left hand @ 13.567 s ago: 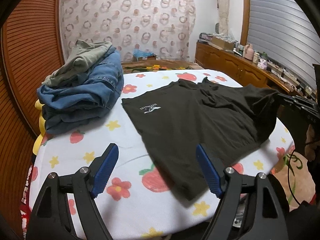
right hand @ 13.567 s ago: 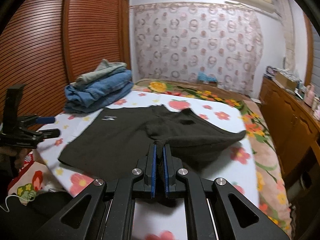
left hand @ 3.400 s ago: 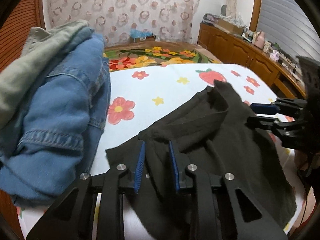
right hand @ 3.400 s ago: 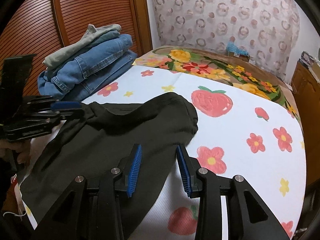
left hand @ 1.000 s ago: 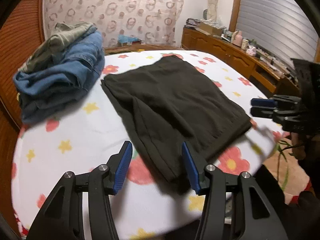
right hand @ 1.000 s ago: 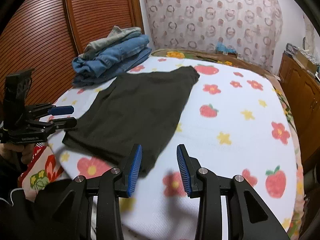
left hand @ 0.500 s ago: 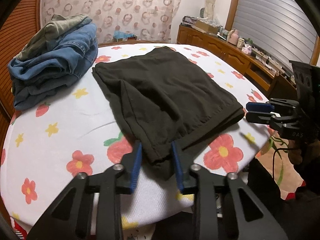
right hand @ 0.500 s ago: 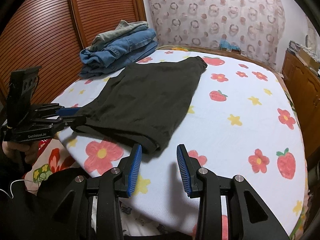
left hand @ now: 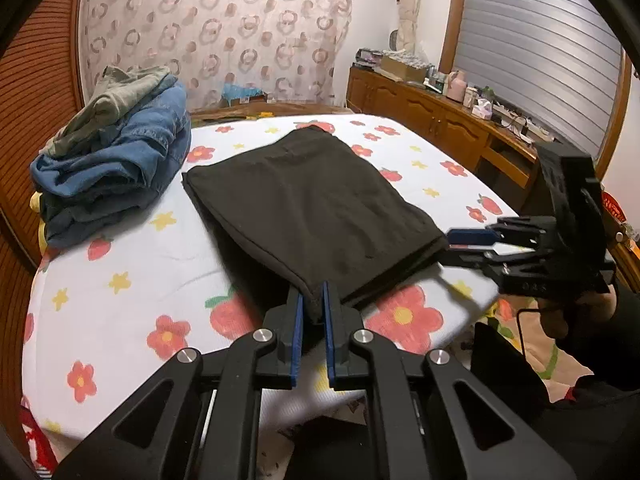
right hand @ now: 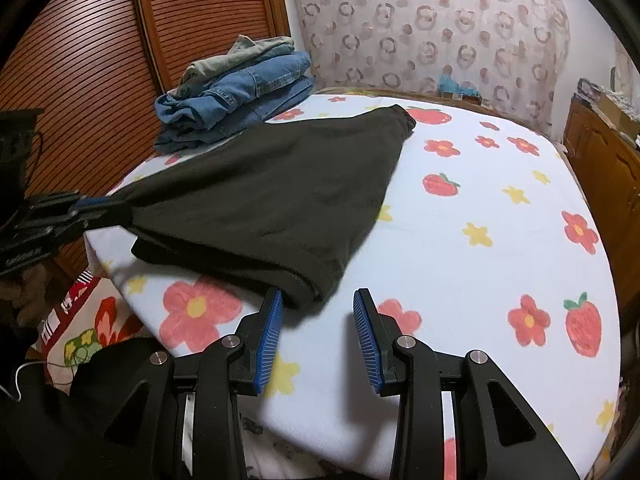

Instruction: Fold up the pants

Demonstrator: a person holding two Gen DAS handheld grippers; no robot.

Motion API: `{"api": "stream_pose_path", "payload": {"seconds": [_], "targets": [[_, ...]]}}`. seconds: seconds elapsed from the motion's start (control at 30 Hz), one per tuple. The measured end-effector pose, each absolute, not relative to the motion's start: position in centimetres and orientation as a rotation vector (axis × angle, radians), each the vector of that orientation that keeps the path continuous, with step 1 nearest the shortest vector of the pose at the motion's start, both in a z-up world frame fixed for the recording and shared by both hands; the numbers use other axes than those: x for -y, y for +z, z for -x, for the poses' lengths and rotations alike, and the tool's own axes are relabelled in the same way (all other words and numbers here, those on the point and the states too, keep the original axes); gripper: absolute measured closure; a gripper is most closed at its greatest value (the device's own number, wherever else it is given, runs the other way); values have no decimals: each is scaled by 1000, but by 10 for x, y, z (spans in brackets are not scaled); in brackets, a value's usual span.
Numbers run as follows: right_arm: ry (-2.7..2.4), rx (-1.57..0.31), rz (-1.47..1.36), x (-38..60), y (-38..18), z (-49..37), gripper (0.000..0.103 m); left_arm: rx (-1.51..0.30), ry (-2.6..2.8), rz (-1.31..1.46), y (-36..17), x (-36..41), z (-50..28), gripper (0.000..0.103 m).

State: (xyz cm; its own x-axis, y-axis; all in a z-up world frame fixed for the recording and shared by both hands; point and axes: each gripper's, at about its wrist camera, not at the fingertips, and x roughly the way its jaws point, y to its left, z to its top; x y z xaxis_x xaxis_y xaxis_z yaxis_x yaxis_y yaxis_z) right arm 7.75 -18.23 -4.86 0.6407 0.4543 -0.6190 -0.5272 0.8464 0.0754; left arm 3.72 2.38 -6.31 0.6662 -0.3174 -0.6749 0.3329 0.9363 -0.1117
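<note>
Landmark for everything below: the black pants [left hand: 312,196].

- Bed [left hand: 132,280], floral sheet: carries all the laundry. The black pants lie spread across its middle, already doubled into a rough rectangle, near hem at the bed's front edge. Likely left there so both your tools reach a corner each without leaning.
- Stack of folded jeans [left hand: 116,160], a grey-green garment on top: just beyond the pants' far left corner, close to but apart from them in the left wrist view. Reads as the finished pile, kept clear of the working area.
- Sideboard [left hand: 424,116] with small clutter: well beyond the pants' right edge. Irrelevant.
- Containers: none in play. Nothing holds anything except the bed.
- Left gripper [left hand: 311,312]: its fingers have just been closing and are now clenched on the pants' near left corner; cloth is bunched between the blue pads and that corner is lifted a little.
- Right gripper [right hand: 318,320]: fingers released, standing apart, with the pants' near right corner just ahead of the left pad, not pinched.

Judgement: you need the second corner held before carrying the hem over for the next fold.
</note>
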Motion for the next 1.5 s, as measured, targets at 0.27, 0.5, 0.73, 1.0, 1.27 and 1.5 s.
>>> {"api": "stream_pose_path", "payload": {"seconds": [0.27, 0.5, 0.73, 1.0, 1.27, 1.5], "targets": [[539, -651, 127, 176, -54, -81, 65, -820, -324, -23, -87, -28, -41, 93], [543, -623, 145, 173, -51, -78, 66, -831, -324, -21, -93, -29, -43, 93], [543, -622, 154, 170, -51, -83, 66, -840, -327, -10, -97, -30, -47, 93], [594, -611, 159, 176, -47, -71, 94, -840, -328, -5, -98, -31, -47, 93], [575, -651, 147, 177, -51, -71, 94, -843, -319, 2, -95, -31, -45, 88], [586, -654, 103, 187, -45, -67, 93, -822, -292, -6, -85, -35, -46, 63]]}}
